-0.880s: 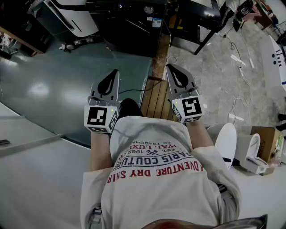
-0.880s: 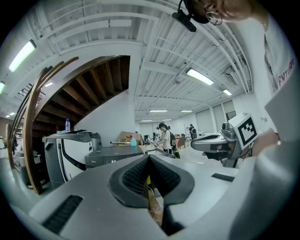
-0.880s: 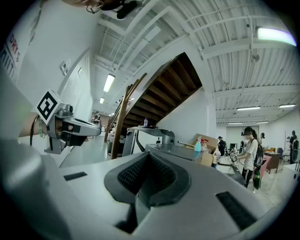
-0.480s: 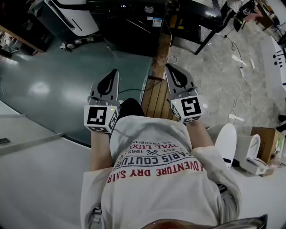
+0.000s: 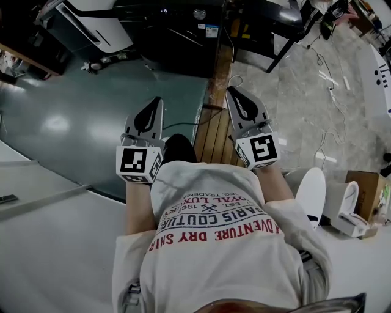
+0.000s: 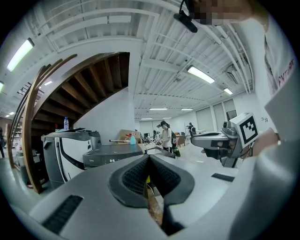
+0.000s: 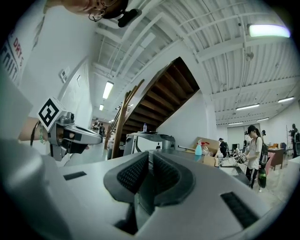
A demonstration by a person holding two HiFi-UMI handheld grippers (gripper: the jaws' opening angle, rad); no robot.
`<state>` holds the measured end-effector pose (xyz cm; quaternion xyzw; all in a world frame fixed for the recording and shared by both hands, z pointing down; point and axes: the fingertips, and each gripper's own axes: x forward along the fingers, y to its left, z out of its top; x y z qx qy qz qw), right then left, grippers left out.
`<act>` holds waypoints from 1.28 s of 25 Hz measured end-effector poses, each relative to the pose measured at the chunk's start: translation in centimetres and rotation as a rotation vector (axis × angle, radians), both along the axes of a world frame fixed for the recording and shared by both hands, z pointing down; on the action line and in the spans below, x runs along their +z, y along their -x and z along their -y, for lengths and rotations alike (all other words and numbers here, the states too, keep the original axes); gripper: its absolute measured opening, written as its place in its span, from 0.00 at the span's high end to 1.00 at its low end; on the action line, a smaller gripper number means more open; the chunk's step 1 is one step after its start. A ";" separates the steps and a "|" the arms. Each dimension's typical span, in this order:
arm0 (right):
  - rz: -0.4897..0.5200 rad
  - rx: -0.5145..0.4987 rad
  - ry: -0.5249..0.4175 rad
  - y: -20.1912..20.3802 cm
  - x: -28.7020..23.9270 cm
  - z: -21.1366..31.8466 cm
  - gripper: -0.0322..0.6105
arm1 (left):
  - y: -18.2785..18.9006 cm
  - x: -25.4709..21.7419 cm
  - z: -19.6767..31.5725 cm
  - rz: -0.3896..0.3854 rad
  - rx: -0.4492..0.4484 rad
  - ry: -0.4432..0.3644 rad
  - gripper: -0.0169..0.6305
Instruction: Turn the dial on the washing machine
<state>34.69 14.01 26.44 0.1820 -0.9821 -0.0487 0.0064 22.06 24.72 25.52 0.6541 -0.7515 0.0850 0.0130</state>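
Observation:
The dark washing machine stands at the top of the head view, with a round silver dial on its upper panel. Both grippers are held level side by side, well short of it. The left gripper and the right gripper point toward the machine, each with its jaws together and nothing between them. In the left gripper view the left gripper shows its pads meeting, and the dark machine lies beyond. The right gripper is likewise shut and empty in its own view.
A white and black appliance stands left of the washer. A strip of wooden slats runs under the grippers beside the green floor. A cardboard box and cables lie to the right. People stand far off.

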 end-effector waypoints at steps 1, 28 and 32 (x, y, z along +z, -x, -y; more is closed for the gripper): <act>0.004 0.007 -0.004 0.3 -0.1 0.5 0.88 | 0.3 0.1 0.3 0.000 0.001 0.003 0.95; -0.159 0.239 0.162 27.2 6.4 15.5 0.49 | 29.6 5.8 17.6 -0.114 0.229 0.109 0.95; -0.213 0.296 0.194 30.9 6.6 18.2 0.49 | 34.4 5.3 21.8 -0.141 0.302 0.139 0.95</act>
